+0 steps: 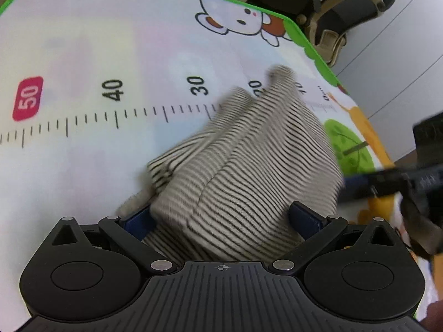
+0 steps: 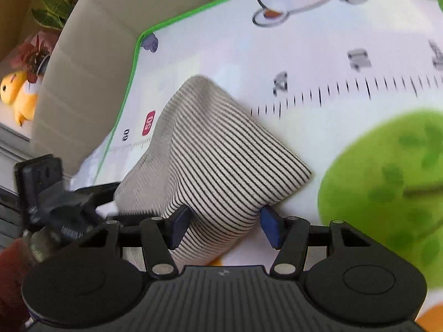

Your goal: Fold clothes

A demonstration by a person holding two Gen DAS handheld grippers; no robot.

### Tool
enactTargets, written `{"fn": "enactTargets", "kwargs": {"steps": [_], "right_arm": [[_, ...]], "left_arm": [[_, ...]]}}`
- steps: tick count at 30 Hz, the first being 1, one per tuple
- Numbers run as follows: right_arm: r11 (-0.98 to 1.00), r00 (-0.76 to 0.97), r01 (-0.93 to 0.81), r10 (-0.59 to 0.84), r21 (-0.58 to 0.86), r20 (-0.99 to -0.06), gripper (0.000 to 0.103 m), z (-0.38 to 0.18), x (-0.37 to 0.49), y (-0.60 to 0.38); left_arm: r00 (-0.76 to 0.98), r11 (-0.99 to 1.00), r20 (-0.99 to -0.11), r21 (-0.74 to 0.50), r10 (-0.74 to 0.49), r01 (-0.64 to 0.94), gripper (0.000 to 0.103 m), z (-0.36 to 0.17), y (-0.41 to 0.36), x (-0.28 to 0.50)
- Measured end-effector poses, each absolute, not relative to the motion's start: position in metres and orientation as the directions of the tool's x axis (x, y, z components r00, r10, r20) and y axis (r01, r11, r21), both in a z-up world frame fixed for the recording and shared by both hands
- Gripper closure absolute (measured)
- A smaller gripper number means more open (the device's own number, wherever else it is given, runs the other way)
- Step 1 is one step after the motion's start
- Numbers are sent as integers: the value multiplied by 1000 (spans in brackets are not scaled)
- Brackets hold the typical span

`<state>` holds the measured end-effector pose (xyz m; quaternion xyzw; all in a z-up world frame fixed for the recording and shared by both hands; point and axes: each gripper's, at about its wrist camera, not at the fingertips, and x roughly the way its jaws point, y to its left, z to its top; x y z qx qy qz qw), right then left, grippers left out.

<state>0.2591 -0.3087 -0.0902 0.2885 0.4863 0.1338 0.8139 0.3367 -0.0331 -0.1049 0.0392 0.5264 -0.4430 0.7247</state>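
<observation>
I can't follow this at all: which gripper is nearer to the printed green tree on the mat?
The right gripper: the green tree lies just beside it. The left gripper sits farther off, with the striped garment and the right gripper between them.

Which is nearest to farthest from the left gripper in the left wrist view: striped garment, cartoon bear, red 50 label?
1. Striped garment, between the left gripper fingers.
2. Red 50 label, far left on the mat.
3. Cartoon bear, at the mat's far edge.

Beige sofa (image 2: 83, 63) — office chair (image 1: 346, 8).
</observation>
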Motion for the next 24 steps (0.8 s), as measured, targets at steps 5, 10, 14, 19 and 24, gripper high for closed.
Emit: {"fn": "enactTargets", "kwargs": {"steps": [5,10,14,19,24], "right_arm": [[844,581,63,402,532,-707,47,-75,271,-321],[912,640,-11,322,411,-698,47,-59,275,-315],[939,660,-120,318,323,-681,46,-47,263,-299],[948,678,-186,313,257,-665,43,-41,252,-284],[952,687,-179,302,249,-661,42,-38,250,-283]], "left_arm": [[68,578,-790,-383,-609,721,0,-95,-50,312],[-25,414,-776,-363,-630,835,0,-84,-66,252],[28,444,-764,-345,-645,827,0,-72,-50,238],[231,641,-720,-365,-654,676,1,-51,-10,272],[319,729,-731,-344,-604,592,27,-51,-2,296]]}}
